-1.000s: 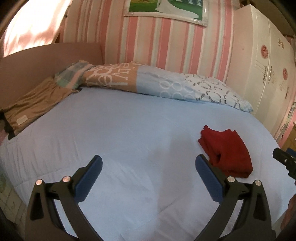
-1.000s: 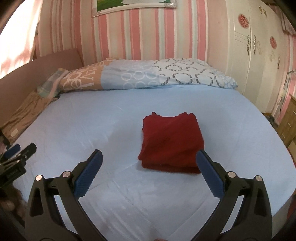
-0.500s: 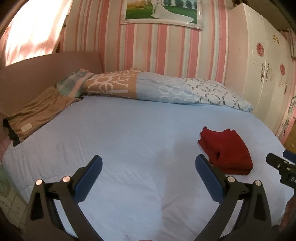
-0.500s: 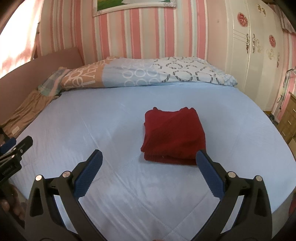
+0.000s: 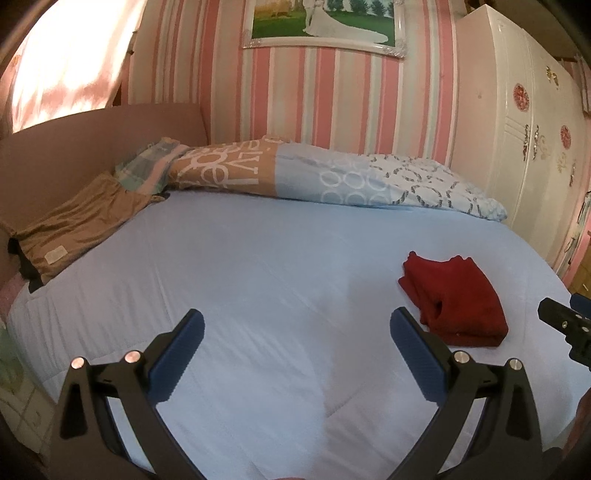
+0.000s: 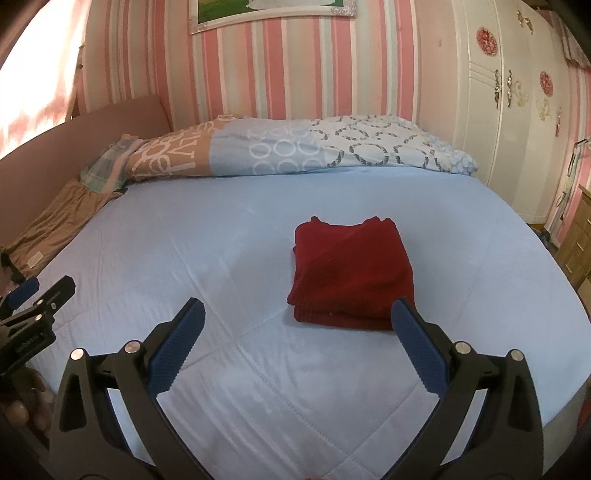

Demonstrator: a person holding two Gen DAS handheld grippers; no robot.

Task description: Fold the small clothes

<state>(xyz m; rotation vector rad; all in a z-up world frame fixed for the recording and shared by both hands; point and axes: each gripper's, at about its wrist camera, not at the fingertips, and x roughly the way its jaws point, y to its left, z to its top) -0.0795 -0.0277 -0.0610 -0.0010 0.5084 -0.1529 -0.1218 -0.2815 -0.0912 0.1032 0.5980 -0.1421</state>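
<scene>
Left gripper (image 5: 295, 328): jaws spread wide, nothing between the blue pads, nothing touched. It hangs above the bare pale-blue bed cover (image 5: 258, 266), clear of the fabric. Right gripper (image 6: 297, 326): same, jaws released wide and empty, held over the bed; its right-hand pad overlaps the near right corner of the garment in this view, contact cannot be told.

Red garment (image 6: 351, 273): folded into a neat rectangular stack, lying flat on the bed cover, layered edges toward the camera. In the right wrist view it sits just ahead of the right gripper, slightly right of centre. In the left wrist view the red garment (image 5: 454, 295) lies off to the right, beyond the left gripper's right pad, apart from it.

The tip of the right gripper shows at the right edge of the left wrist view; the left gripper's tip shows at the left edge of the right wrist view, with a hand (image 6: 22, 410) behind it.

Farther out: rolled patterned duvet (image 5: 332, 177) along the far edge of the bed, brown cloth (image 5: 74, 229) at the left by the headboard (image 5: 92, 147), white wardrobe (image 5: 517, 140) on the right, striped pink wall with a framed picture (image 5: 325, 22).
</scene>
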